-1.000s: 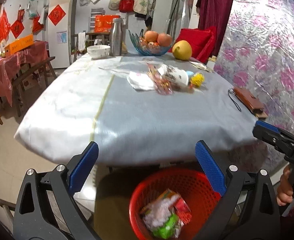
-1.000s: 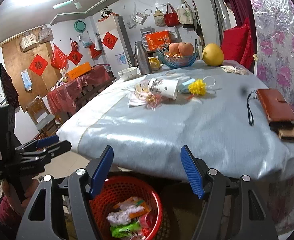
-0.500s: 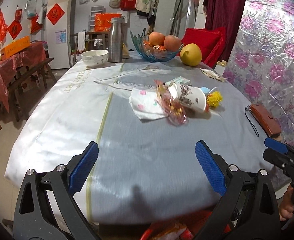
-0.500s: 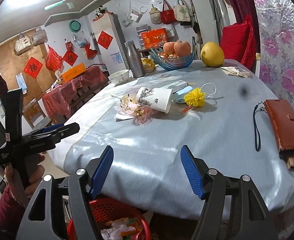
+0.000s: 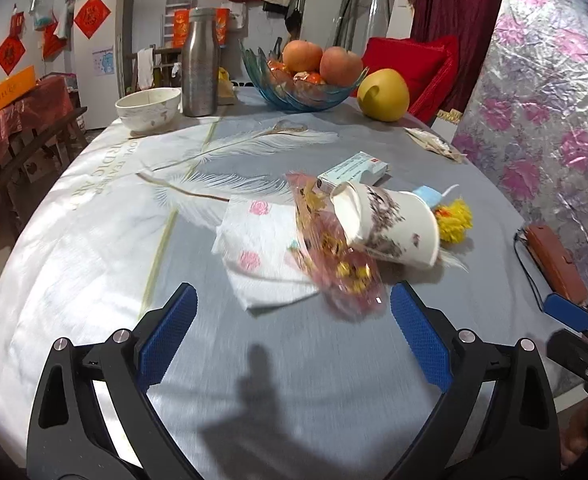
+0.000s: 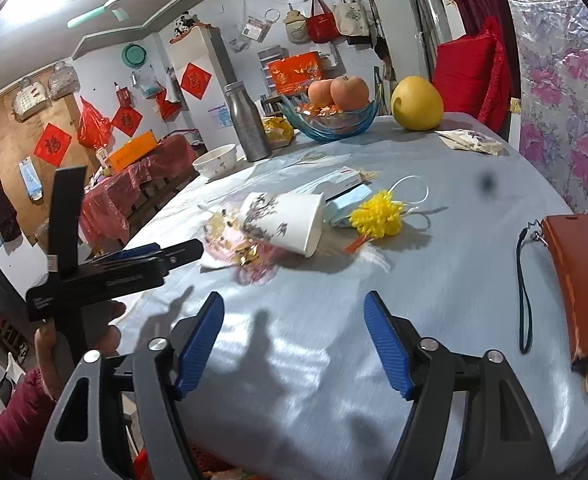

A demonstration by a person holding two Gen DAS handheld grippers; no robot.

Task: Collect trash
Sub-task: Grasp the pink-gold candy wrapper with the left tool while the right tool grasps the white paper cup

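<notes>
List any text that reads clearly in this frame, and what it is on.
"NAVEL O..." (cut off): orange box on the side table.
"福": red diamond wall paper.
Tablecloth lettering: partly legible only, roughly "...DIC ART".
Small carton print: too small to read.
Left gripper label: blurred.

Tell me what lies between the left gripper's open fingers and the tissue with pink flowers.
Only bare tablecloth with the gripper's shadow. In the left wrist view, the left gripper is open, short of the tissue.
</notes>
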